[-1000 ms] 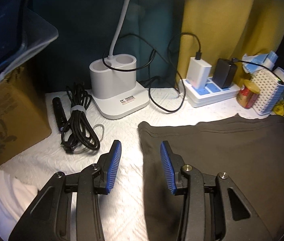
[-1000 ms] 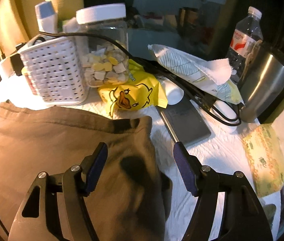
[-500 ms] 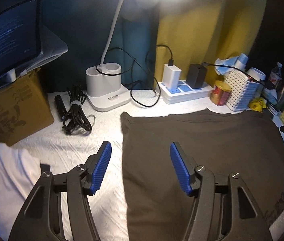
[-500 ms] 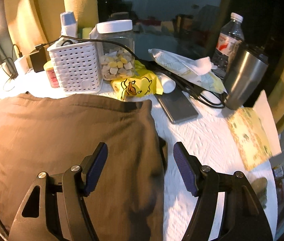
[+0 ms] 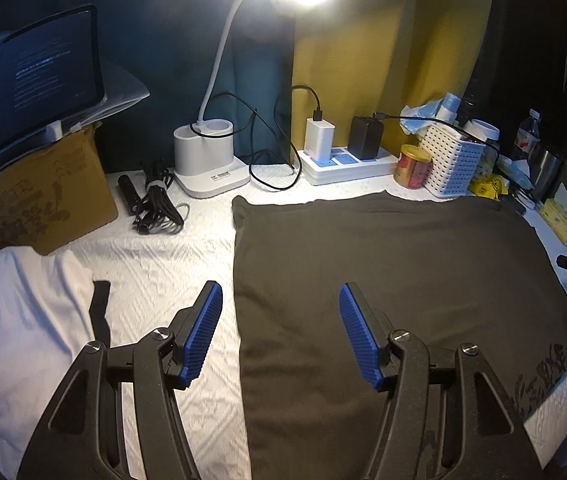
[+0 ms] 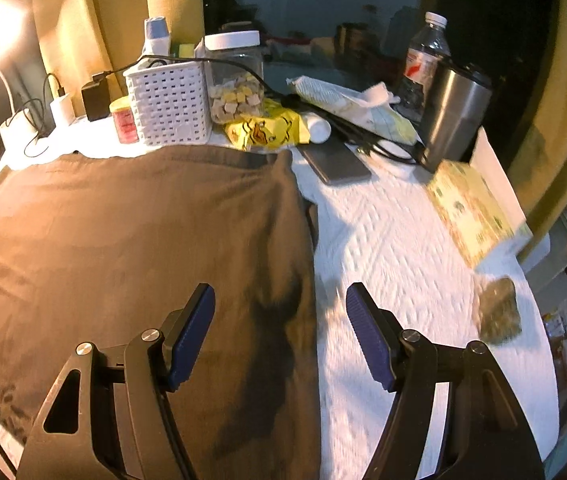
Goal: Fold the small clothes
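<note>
Two tongs (image 5: pixel 281 336) (image 6: pixel 279 334) apart (empty), brown tee (image 5: pixel 395 272) flat

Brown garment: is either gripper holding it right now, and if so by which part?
Nothing is held. The left gripper and the right gripper both stand open above the brown garment, which lies flat on the table, its side edges between the fingers but ungripped.

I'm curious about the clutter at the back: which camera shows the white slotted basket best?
The right wrist view: the white basket stands near and well lit, its slots clear, a cable draped over its rim and a jar right beside it. In the left wrist view the same basket sits far off to the right, smaller and dimmer.
</note>
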A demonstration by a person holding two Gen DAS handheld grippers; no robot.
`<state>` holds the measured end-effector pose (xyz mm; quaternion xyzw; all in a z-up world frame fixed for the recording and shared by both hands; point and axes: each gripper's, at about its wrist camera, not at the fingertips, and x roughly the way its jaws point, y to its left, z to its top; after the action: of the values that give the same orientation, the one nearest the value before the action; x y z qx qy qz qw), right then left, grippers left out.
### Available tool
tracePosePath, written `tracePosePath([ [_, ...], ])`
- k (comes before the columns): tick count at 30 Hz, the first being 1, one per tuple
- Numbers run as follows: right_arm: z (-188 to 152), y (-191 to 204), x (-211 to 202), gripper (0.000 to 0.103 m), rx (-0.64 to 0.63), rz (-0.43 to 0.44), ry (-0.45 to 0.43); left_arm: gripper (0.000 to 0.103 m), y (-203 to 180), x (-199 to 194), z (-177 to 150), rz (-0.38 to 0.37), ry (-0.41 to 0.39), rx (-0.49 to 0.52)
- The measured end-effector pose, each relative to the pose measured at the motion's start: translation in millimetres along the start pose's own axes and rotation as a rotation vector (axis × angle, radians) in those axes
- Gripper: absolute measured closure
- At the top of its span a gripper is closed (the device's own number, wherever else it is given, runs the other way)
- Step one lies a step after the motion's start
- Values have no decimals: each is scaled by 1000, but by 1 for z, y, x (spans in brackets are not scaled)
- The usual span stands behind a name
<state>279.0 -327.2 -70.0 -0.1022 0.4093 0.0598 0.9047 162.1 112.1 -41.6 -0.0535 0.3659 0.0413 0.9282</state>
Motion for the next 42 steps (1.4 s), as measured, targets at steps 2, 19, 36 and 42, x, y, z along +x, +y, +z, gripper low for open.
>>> tracePosePath([
  [2, -9, 1, -3, 32, 2, 2, 5, 42, -1, -4, -5, -4, 0, 0],
  [19, -83, -13, -32, 32, 66, -5, 24, 42, 8, -19, -68, -12, 66, -37],
  [36, -125, -16, -55, 60, 174, 121, -11, 42, 13, -23, -113, 70, 131, -34],
  [42, -129, -5, -56, 82, 180, 158, -43, 43, 5, -25, -116, 55, 127, -13],
])
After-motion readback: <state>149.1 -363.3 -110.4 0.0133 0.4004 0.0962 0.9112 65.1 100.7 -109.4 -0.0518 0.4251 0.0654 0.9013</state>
